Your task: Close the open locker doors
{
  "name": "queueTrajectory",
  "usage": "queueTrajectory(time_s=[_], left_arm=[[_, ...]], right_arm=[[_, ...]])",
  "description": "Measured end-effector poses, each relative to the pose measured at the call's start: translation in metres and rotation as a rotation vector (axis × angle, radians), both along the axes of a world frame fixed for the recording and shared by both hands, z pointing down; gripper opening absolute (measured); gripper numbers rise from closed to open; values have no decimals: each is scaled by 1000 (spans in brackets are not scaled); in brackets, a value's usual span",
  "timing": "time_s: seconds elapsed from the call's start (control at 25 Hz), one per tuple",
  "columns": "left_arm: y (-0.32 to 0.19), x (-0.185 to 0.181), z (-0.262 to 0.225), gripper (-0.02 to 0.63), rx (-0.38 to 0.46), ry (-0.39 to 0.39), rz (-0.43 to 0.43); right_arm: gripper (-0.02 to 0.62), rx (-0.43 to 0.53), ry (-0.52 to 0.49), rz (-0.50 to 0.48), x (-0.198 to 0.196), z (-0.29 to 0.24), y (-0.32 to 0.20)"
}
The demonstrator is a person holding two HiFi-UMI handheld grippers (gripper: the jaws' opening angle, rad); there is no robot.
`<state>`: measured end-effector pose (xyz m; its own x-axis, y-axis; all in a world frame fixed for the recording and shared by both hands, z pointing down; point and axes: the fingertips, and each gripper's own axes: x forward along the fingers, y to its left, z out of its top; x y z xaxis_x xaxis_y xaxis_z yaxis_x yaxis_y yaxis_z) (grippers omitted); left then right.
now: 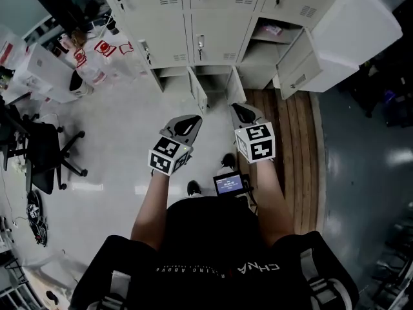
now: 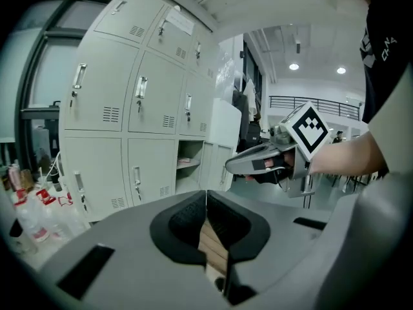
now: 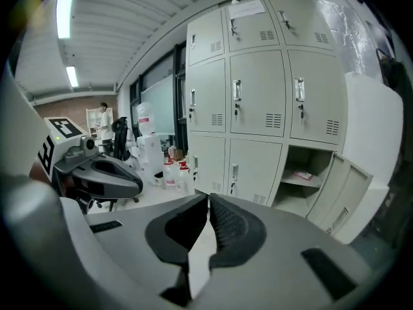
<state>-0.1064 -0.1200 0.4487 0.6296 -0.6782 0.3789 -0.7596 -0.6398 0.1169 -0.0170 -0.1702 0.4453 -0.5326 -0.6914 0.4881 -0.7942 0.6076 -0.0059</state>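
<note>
The open locker door (image 1: 300, 70) hangs off the bottom-right compartment (image 1: 261, 55) of the locker bank (image 1: 200, 18). Its long edge stands upright and it's swung well out toward the person, apparently on a right-hand hinge, with the inner face showing. It lies ahead and off to the right of both tools, well apart from them. The right gripper (image 1: 244, 112) is the nearer one, jaws drawn together on nothing. The left gripper (image 1: 184, 125) sits just beside it, jaws also pressed together and empty, farther from that door. Low at the foot of the bank, straight ahead, two smaller doors (image 1: 197, 93) seem ajar too, though neither gripper view shows them. The likely call is for the right gripper to reach round the door's far face and sweep it leftward.
</note>
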Motion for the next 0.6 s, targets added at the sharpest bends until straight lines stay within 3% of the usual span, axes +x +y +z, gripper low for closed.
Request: queueTrajectory(time_s=[0.16, 0.32, 0.6], left_arm=[[35, -15, 5, 20, -2, 25, -12], [58, -1, -5, 21, 43, 88, 5], [68, 31, -22, 21, 78, 34, 13]], right_arm=[[38, 22, 35, 14, -14, -5, 48], [38, 37, 66, 10, -4, -7, 77], [38, 51, 43, -6, 19, -20, 93]])
